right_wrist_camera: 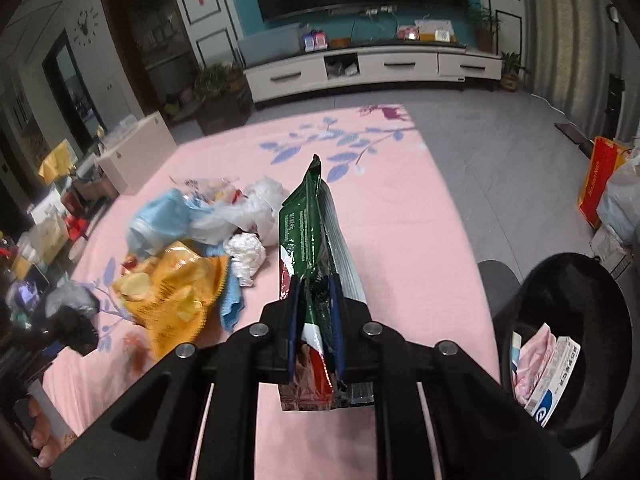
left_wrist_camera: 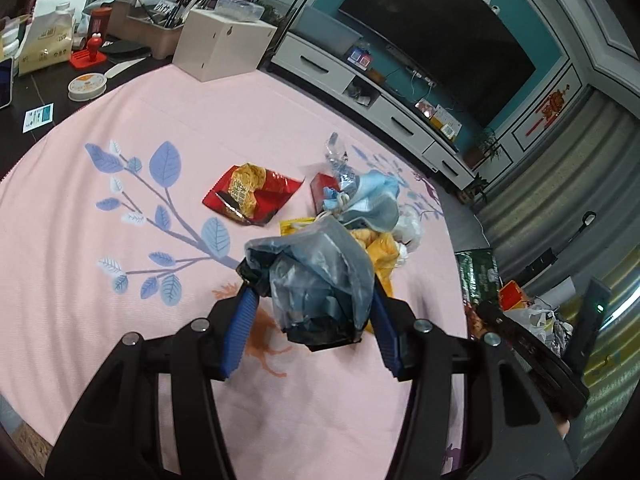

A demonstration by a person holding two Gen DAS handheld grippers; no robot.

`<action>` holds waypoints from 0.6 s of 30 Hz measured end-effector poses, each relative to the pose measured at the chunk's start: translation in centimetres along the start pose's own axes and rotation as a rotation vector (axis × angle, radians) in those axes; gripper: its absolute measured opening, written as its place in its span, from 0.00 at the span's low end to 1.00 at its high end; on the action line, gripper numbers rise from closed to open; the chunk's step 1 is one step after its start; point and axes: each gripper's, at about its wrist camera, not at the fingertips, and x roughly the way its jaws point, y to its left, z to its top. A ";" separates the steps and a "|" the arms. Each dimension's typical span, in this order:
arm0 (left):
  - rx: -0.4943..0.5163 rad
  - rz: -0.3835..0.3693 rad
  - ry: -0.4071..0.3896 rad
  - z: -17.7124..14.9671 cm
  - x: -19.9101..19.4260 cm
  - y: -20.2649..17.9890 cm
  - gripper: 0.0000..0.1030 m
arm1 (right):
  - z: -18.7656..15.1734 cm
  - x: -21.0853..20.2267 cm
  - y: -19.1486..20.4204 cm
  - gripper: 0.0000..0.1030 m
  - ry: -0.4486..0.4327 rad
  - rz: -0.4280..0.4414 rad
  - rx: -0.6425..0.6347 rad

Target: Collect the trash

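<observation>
The right gripper (right_wrist_camera: pixel 316 312) is clamped on a green packet (right_wrist_camera: pixel 306 232), its length pointing ahead; the bin (right_wrist_camera: pixel 560 280) sits low to its right, nearer than to the left gripper (left_wrist_camera: pixel 314 304), which grips a crumpled bag (left_wrist_camera: pixel 316 276).

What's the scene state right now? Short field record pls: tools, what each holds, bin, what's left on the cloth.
left tool: closed on crumpled grey plastic bag
right tool: shut on green snack packet
bin: black, at lower right of the right wrist view, already holds pink and white packaging
left on pink cloth: red wrapper, yellow chip bag, blue face mask, white tissue wad
</observation>
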 end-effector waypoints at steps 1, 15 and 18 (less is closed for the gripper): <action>0.002 -0.006 -0.001 -0.1 -0.1 -0.2 0.53 | -0.3 -0.8 -0.2 0.15 -0.013 0.014 0.017; 0.068 -0.043 -0.040 -0.7 0.3 -2.0 0.54 | -2.1 -3.4 0.3 0.15 -0.073 0.015 0.031; 0.079 -0.035 -0.057 -1.1 0.3 -2.5 0.54 | -2.3 -3.0 0.3 0.15 -0.077 -0.002 0.040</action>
